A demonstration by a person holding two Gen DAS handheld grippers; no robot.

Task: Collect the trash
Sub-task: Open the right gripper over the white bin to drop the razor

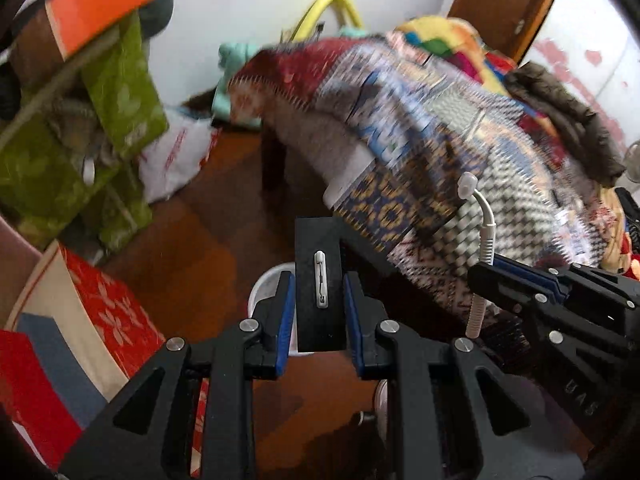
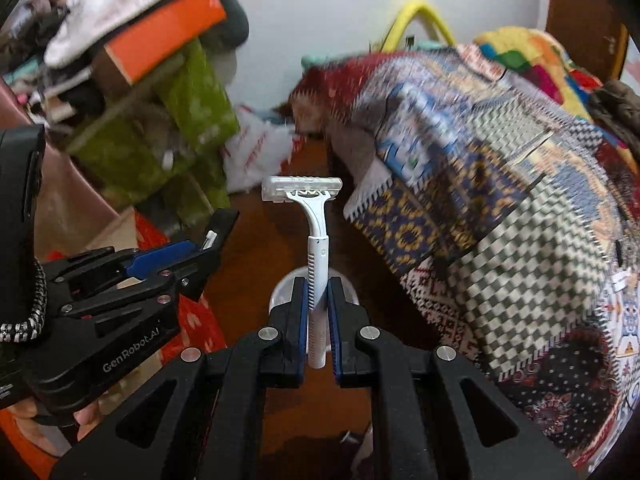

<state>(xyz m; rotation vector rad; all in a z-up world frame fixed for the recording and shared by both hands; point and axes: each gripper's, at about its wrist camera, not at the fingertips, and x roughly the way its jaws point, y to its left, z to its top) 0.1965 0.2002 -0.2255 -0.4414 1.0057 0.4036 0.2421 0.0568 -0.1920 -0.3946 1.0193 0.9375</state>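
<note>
My left gripper (image 1: 319, 286) is shut on a flat black box (image 1: 319, 268) with a small white strip on its face; the box stands upright between the blue pads. My right gripper (image 2: 318, 292) is shut on the handle of a white disposable razor (image 2: 316, 236), whose head points away from me. Each gripper shows in the other's view: the right one (image 1: 486, 272) with the razor (image 1: 482, 224) at the right, the left one (image 2: 200, 252) with the box (image 2: 220, 226) at the left. A white round bin (image 2: 284, 292) sits on the floor just beyond both grippers, its rim (image 1: 266, 282) partly hidden by the fingers.
A bed with a patchwork blanket (image 1: 440, 128) fills the right side. Green bags (image 1: 120, 80), an orange box (image 1: 108, 4) and a white plastic bag (image 1: 176, 156) pile up at the left wall. A red flowered box (image 1: 108, 312) lies at lower left on the brown floor (image 1: 216, 240).
</note>
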